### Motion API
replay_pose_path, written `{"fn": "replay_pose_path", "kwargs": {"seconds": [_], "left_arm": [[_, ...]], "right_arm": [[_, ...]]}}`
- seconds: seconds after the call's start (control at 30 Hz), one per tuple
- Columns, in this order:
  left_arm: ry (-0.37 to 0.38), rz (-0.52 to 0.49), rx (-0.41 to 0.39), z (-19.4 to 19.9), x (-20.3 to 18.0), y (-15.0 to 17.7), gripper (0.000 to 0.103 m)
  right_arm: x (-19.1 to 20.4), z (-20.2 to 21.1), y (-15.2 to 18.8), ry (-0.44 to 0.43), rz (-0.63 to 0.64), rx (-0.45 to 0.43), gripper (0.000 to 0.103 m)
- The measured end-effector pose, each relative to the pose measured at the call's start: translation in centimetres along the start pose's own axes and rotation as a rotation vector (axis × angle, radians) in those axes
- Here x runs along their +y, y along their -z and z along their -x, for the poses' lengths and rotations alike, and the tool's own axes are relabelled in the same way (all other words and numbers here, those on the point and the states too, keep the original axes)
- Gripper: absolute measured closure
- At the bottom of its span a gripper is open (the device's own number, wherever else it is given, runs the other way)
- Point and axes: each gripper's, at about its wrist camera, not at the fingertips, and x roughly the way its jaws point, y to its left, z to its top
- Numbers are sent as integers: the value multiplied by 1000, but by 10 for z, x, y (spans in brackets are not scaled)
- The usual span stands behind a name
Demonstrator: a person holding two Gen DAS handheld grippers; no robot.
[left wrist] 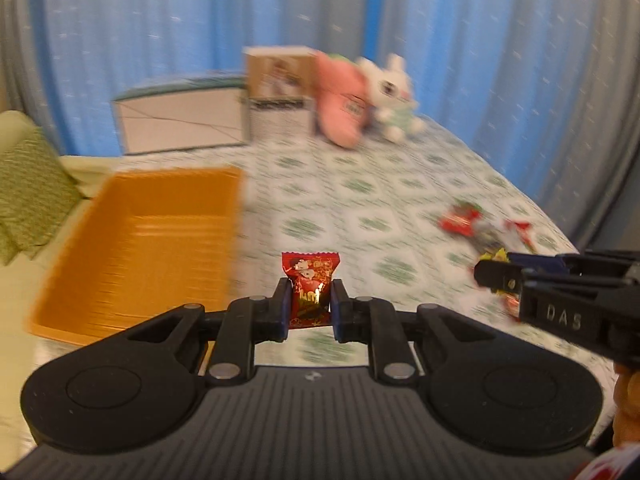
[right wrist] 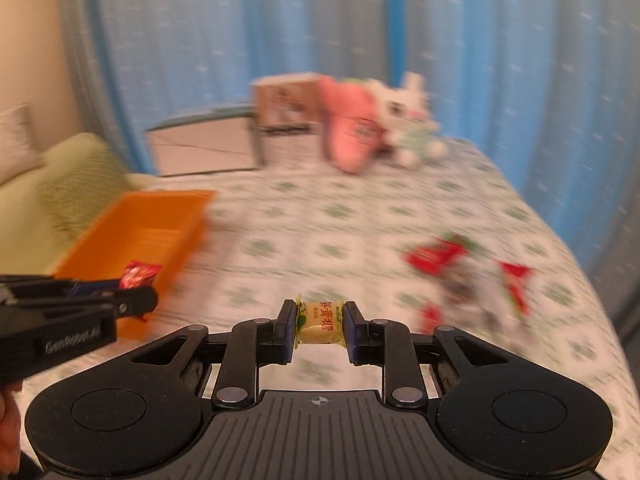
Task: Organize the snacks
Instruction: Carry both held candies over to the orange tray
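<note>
Two grippers hung over a table (left wrist: 360, 184) covered in a white cloth with a green pattern, backed by blue curtains (left wrist: 160, 40). At the far end stood a flat pale box (left wrist: 180, 124), a smaller upright carton (left wrist: 278, 92), a pink plush (left wrist: 340, 104) and a white rabbit toy (left wrist: 394, 96) leaning against it. An orange tray (left wrist: 136, 248) lay on the left side of the table, near a green cushion (left wrist: 28, 196) beyond the edge. On the right side, well apart from the tray, a blurred heap of loose snacks (right wrist: 472, 280) in red and mixed wrappers rested on the cloth. The left gripper (left wrist: 309, 304) had its jaws clamped on a red candy packet (left wrist: 310, 288), held upright above the cloth just right of the tray's near corner. The right gripper (right wrist: 320, 328) had its jaws pressed against the two ends of a pale yellow candy (right wrist: 320, 326) with red lettering, held level above the middle of the table, between tray and heap.
</note>
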Motion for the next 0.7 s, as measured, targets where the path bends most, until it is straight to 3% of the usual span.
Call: {"fn": "replay_pose_path", "kwargs": {"seconds": [0.2,0.37,0.7], "left_arm": [[-79,50,-4,15,80,-11,86],[-115,86,15,7,132,-11,86],[-113,106,44,-26,175,-7,86]], "right_arm": [[72,-29,-25,-158,47,4,78],[118,-60,-39,-240,74,21,78],[150,-118,-46,-271,89,87,78]]}}
